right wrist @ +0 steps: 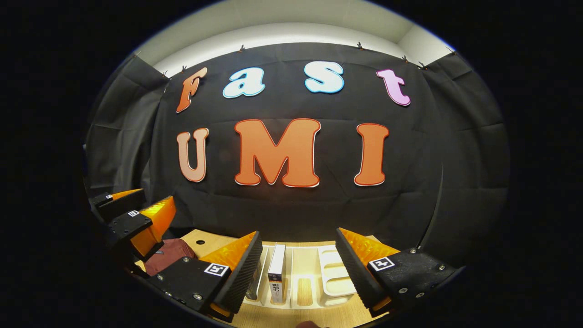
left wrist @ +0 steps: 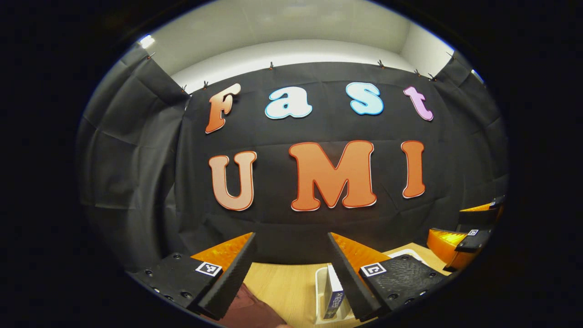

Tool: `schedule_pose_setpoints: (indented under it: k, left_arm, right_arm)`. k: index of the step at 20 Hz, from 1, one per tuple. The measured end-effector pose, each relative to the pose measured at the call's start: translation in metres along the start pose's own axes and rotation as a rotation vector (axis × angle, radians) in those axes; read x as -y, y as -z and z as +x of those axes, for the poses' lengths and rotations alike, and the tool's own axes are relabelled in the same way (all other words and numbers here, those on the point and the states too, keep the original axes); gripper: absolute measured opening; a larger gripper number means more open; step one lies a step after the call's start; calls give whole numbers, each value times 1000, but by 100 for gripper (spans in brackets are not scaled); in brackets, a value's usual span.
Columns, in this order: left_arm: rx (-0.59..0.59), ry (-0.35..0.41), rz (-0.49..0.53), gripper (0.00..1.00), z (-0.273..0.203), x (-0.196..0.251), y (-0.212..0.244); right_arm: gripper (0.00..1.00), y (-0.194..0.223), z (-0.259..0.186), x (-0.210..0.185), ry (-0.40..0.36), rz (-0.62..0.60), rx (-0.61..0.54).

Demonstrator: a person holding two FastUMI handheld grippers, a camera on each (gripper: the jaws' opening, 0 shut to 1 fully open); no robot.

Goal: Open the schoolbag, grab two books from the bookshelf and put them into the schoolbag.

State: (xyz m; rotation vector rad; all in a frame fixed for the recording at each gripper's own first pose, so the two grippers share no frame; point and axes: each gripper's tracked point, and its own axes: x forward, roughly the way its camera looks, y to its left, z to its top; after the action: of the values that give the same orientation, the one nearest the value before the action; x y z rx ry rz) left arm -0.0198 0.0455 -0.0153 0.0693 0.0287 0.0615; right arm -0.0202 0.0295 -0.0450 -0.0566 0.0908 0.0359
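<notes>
Both grippers held high over the wooden table, aimed at the booth's back wall.

- Left gripper: fingers spread wide, nothing between them. Seen also at the far left of the right gripper view, equally apart.
- Right gripper: fingers parted, empty. Caught too at the right edge of the left gripper view.
- Schoolbag: dark red, lying on the table to the left, under and just behind the left gripper. Glimpsed also as a maroon patch near the left finger in the left gripper view. Open or zipped: could not tell, too little of it in sight.
- Bookshelf: pale slotted rack on the table, right of the bag, directly below the right gripper.
- White book: stood upright in a slot, spine toward the camera, long axis vertical, covers running near-to-far. A darker book just left of it, partly hidden by the finger. In the left gripper view 1 blue-spined book, also on end in the rack.

Judged as the very start: 0 books moved, both seemingly still racked, bag untouched. Left to do: opening the bag, 2 picks, 2 placements.
</notes>
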Motion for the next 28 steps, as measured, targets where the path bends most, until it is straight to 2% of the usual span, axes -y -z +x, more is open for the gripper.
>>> schedule_pose_setpoints:
  k: [6,10,11,12,15,16,17,22,28]
  left_arm:
    - [-70,-15,60,95,-7,-10,30]
    - [-149,-18,133,96,-15,-17,66]
    - [-166,-11,159,100,-16,-16,76]
    - [-182,-8,194,96,-20,-19,87]
    - [-230,-19,295,95,-29,-28,120]
    - [-255,-12,316,100,-32,-29,132]
    - [-276,-5,338,96,-35,-29,147]
    - [-359,34,489,96,-50,-36,209]
    - [-540,56,635,96,-77,-54,288]
  right_arm:
    - [95,9,2,12,23,4,-20]
    - [95,20,6,17,21,2,-41]
    - [95,23,7,19,25,-1,-45]
    - [95,25,8,20,24,-4,-50]
    - [95,32,10,25,29,-15,-57]
    - [95,34,12,27,35,-17,-61]
    - [95,38,13,30,38,-19,-67]
    - [95,46,18,40,66,-48,-80]
    - [95,53,18,37,68,-76,-99]
